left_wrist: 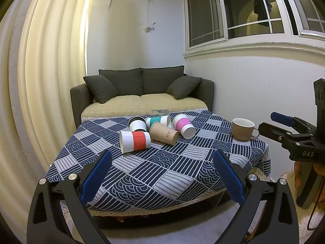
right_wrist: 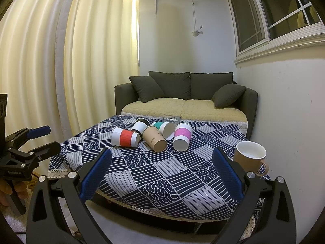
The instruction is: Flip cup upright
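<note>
Several paper cups lie on their sides mid-table: a red-banded cup [left_wrist: 135,141] [right_wrist: 125,137], a black-banded cup [left_wrist: 137,124] [right_wrist: 139,126], a plain brown cup [left_wrist: 164,135] [right_wrist: 154,139], a teal-banded cup [left_wrist: 159,120] [right_wrist: 165,129] and a pink-banded cup [left_wrist: 183,126] [right_wrist: 182,136]. A clear glass [left_wrist: 160,112] [right_wrist: 171,119] lies behind them. A brown mug [left_wrist: 242,129] [right_wrist: 250,157] stands upright at the right edge. My left gripper [left_wrist: 162,174] is open and empty, short of the table's near edge. My right gripper [right_wrist: 161,174] is open and empty, near the mug.
The table carries a navy patterned cloth [left_wrist: 162,172] [right_wrist: 162,174] with a lace hem. A grey sofa [left_wrist: 142,89] [right_wrist: 186,93] stands behind it. Curtains [left_wrist: 50,81] hang on the left, a wall and window [left_wrist: 254,20] are on the right.
</note>
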Available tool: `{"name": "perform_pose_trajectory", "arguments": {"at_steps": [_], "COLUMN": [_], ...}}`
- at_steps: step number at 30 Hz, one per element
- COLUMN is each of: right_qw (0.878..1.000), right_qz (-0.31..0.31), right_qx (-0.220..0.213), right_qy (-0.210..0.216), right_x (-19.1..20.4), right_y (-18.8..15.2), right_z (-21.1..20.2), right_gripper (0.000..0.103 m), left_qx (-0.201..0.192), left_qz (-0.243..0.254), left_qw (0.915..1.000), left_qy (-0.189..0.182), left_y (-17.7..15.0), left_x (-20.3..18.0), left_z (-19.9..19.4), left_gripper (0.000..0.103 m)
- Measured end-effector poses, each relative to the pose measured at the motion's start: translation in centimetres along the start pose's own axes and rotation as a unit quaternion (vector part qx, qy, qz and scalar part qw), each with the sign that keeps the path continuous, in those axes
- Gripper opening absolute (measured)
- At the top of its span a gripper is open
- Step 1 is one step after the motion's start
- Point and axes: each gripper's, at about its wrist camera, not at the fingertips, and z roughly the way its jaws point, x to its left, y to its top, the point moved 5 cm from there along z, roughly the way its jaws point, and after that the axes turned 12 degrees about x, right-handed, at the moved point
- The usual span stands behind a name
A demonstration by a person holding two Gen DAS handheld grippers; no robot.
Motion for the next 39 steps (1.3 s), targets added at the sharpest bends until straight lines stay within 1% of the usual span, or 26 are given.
{"name": "perform_pose_trajectory", "arguments": {"at_steps": [15,24,31,34,36,39], "right_qw": [1.000,1.000,0.999,0.997,0.995,0.993], "right_qz": [0.000,-0.001,-0.018,-0.030,-0.035,-0.040], "right_qx": [0.002,0.014,0.039,0.066,0.083,0.104], "right_qy": [0.003,0.011,0.027,0.032,0.037,0.049], "right_x": [-0.1,-0.1,0.4,0.6,0.6,0.3], "right_y": [-0.2,-0.3,0.6,0.8,1.2,2.2], "right_z": [0.3,0.8,2.6,4.5,5.8,7.8], "right_gripper": [0.098,0.098,0.098,0.098,0.098,0.098], "left_qx": [0.003,0.012,0.038,0.042,0.042,0.045], "left_qz": [0.001,0.001,0.005,0.008,0.006,0.001], "left_qw": [1.0000,0.9999,0.9992,0.9990,0.9990,0.9988], "left_qy": [-0.001,-0.004,-0.007,-0.016,-0.014,-0.020], "left_y": [0.1,0.1,0.4,0.9,1.5,2.3], "left_x": [-0.1,-0.1,0.0,0.3,0.9,1.5], "left_z": [0.0,0.4,1.8,2.5,3.0,3.9], "left_gripper": [0.097,0.097,0.097,0.097,0.097,0.097]}}
